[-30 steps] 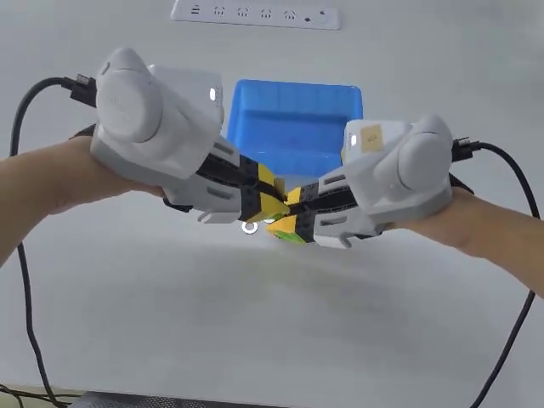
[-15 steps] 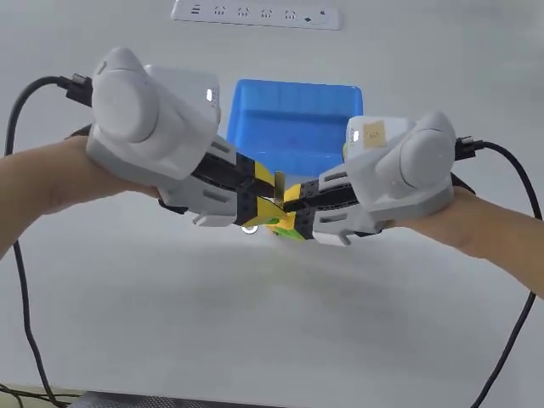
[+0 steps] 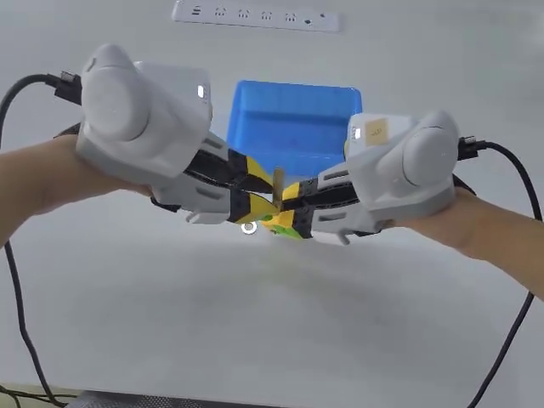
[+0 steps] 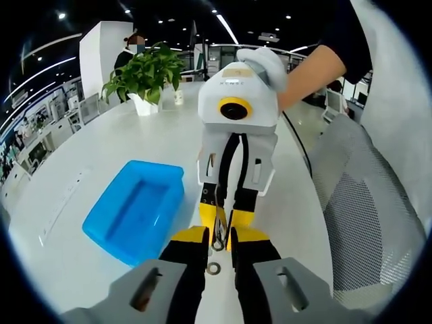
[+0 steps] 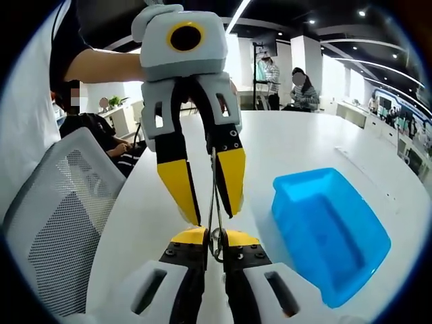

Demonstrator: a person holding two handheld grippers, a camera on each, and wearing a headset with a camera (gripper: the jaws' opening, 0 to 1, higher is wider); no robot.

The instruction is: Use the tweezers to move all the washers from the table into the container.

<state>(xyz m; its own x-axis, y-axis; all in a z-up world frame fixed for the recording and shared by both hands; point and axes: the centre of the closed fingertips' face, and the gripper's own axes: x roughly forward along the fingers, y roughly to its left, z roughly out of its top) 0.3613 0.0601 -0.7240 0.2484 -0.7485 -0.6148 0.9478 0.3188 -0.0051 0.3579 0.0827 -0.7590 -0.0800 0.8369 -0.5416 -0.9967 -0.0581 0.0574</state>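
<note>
Both grippers meet tip to tip over the white table. My right gripper [image 3: 285, 211] [image 5: 216, 237] is shut on the thin metal tweezers [image 5: 214, 192] [image 3: 278, 182], which stand up between the jaws. My left gripper [image 3: 265, 189] [image 4: 219, 237] faces it, open, its yellow fingers [image 5: 179, 182] spread on either side of the tweezers. One small washer [image 3: 248, 227] [image 4: 213, 268] lies on the table just below the tips. The blue container [image 3: 297, 119] [image 4: 135, 206] [image 5: 331, 229] sits right behind the grippers and looks empty.
A white power strip [image 3: 255, 14] lies at the table's far edge. Black cables [image 3: 13, 280] trail from both grippers towards the near edge. In the gripper views, a grey mesh chair [image 5: 54, 223], a potted plant [image 4: 145, 77] and people stand beyond the table.
My left gripper's jaws have spread apart and its body has shifted slightly up and left. The tweezers now stand in plain sight between the tips. The right gripper has barely moved.
</note>
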